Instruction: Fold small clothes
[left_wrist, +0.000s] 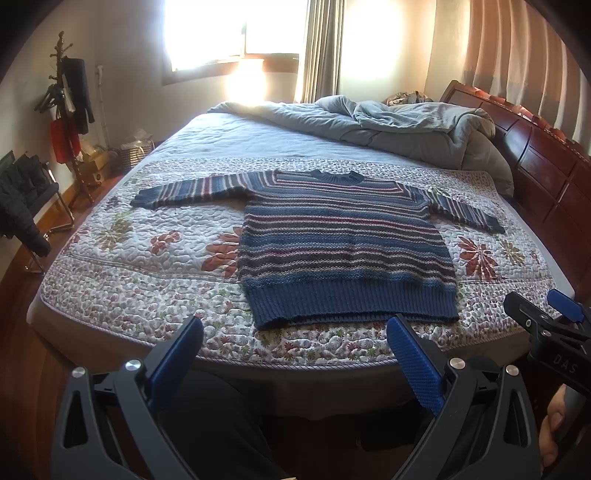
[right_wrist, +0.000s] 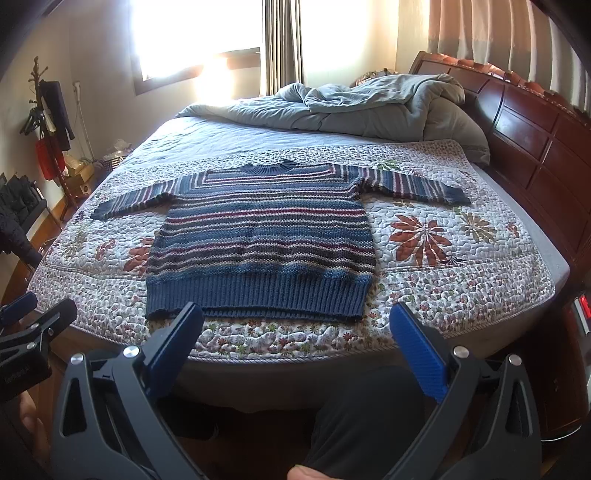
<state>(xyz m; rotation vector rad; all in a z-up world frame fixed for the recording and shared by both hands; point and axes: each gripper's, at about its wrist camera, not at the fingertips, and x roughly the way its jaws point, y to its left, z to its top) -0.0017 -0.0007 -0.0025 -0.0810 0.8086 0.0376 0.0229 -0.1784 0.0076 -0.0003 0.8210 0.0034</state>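
Note:
A small blue knit sweater (left_wrist: 343, 247) with red and white stripes lies flat on the floral quilt (left_wrist: 147, 280), front up, both sleeves spread out, hem toward me. It also shows in the right wrist view (right_wrist: 262, 240). My left gripper (left_wrist: 295, 332) is open and empty, held just short of the hem near the bed's front edge. My right gripper (right_wrist: 295, 321) is open and empty, also in front of the hem. The right gripper also shows at the right edge of the left wrist view (left_wrist: 543, 314), and the left gripper at the left edge of the right wrist view (right_wrist: 29, 321).
A rumpled grey duvet (left_wrist: 388, 125) is piled at the far end of the bed. A dark wooden headboard (left_wrist: 535, 158) runs along the right. A coat rack (left_wrist: 70, 110) and a chair with dark clothes (left_wrist: 22, 199) stand at the left on the wooden floor.

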